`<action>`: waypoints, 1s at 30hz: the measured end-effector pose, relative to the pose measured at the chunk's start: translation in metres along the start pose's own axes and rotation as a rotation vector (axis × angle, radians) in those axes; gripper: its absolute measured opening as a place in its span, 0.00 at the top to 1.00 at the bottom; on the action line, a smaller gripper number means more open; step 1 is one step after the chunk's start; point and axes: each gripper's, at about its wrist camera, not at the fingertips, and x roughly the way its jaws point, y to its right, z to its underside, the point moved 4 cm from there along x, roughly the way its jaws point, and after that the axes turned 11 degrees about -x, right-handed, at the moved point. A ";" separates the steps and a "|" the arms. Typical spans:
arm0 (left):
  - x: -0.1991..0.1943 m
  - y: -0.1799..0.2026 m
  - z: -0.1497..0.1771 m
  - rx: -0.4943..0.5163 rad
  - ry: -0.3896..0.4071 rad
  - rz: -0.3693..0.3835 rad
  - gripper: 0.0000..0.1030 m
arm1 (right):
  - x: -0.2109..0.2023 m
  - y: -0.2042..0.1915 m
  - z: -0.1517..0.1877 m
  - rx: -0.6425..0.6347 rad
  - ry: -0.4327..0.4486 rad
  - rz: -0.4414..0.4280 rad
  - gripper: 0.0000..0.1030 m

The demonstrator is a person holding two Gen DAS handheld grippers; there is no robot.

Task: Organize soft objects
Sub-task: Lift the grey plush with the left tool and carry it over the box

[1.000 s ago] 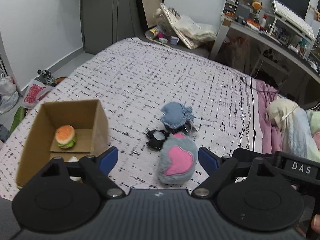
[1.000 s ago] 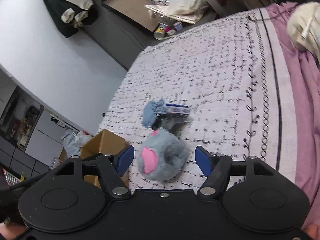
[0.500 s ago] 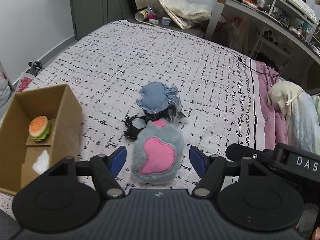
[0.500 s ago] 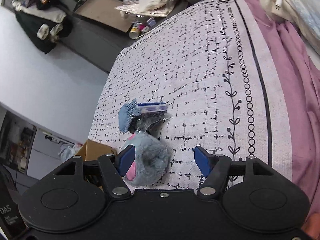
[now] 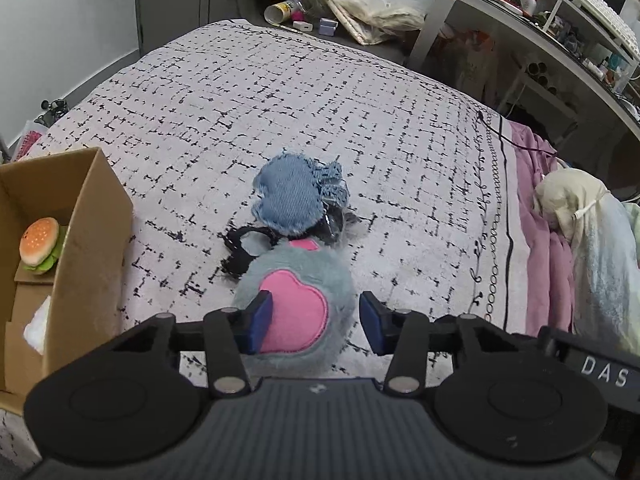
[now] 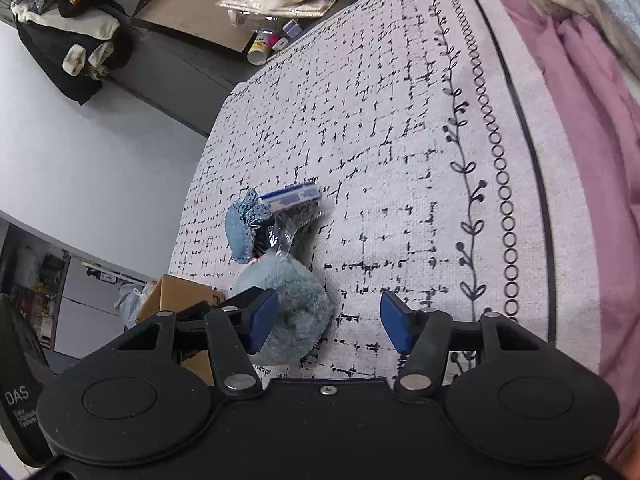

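Observation:
A grey furry plush with a pink heart lies on the patterned bedspread. My left gripper is open with its fingers on either side of the plush. Behind the plush lie a blue denim soft piece, a black strap and a clear plastic packet. A cardboard box at the left holds a plush hamburger. My right gripper is open and empty, and the grey plush sits by its left finger.
A pink blanket and a pile of pale cloth lie along the bed's right side. A desk with clutter stands at the back right. Bags and a cup lie on the floor past the bed's far end.
My left gripper has moved forward and its fingers now straddle the grey plush. My right gripper has swung to the right, so the plush has slid toward its left finger.

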 end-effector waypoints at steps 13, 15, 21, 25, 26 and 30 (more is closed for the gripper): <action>0.014 -0.035 -0.009 -0.063 -0.005 -0.024 0.56 | 0.033 -0.009 0.008 0.031 -0.031 -0.072 0.54; 0.015 -0.042 -0.010 -0.088 -0.003 -0.010 0.60 | 0.040 -0.013 0.009 0.034 -0.039 -0.091 0.54; 0.015 -0.065 -0.012 -0.204 -0.004 0.033 0.74 | 0.057 -0.020 0.010 0.066 -0.043 -0.130 0.55; 0.013 -0.074 -0.012 -0.252 -0.015 0.054 0.76 | 0.067 -0.019 0.015 0.116 -0.055 -0.144 0.55; 0.013 -0.077 -0.012 -0.260 -0.021 0.057 0.77 | 0.068 -0.020 0.016 0.117 -0.052 -0.150 0.55; 0.012 -0.087 -0.011 -0.304 -0.041 0.066 0.78 | 0.073 -0.024 0.021 0.130 -0.060 -0.181 0.55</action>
